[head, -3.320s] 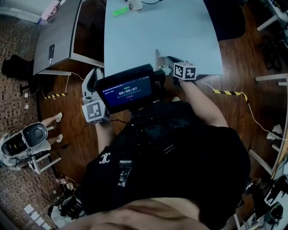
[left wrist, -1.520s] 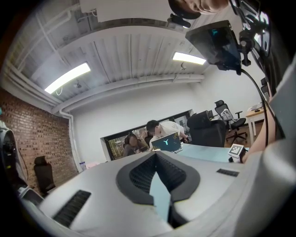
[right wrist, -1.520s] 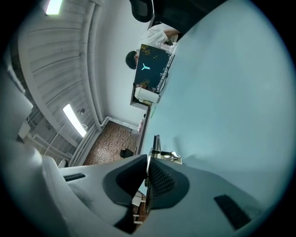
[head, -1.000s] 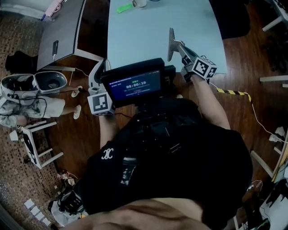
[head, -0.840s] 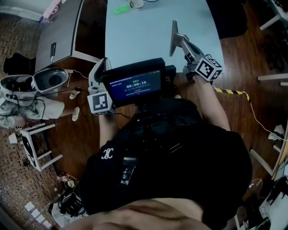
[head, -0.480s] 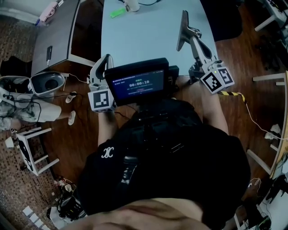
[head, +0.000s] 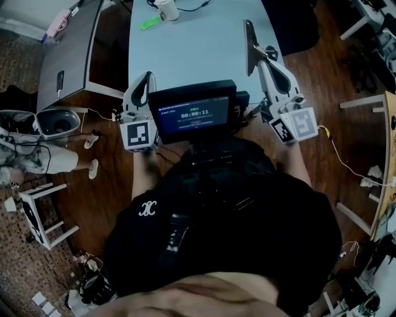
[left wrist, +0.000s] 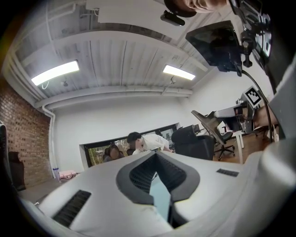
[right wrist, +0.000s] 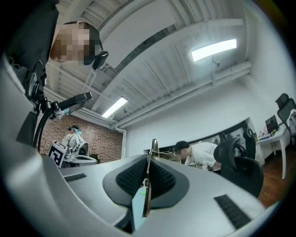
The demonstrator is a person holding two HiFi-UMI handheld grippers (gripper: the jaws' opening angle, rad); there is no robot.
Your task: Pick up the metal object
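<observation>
Head view: the person's black shirt fills the lower frame, and the pale blue table lies ahead at the top middle. A grey desk stands to its left across a dark gap. A dark screen sits at chest height between the two forearms.

The right gripper reaches forward over the table's near right corner, its marker cube toward the body. Its jaws are pressed on the metal object, a thin flat plate held on edge above the table top. In the right gripper view the plate runs edge-on between the pads of the right gripper.

The left gripper is held level at the table's near left edge. In its own view the left gripper has its tips together, with nothing between them.

At the table's far end stand a white cup and a small green item.
</observation>
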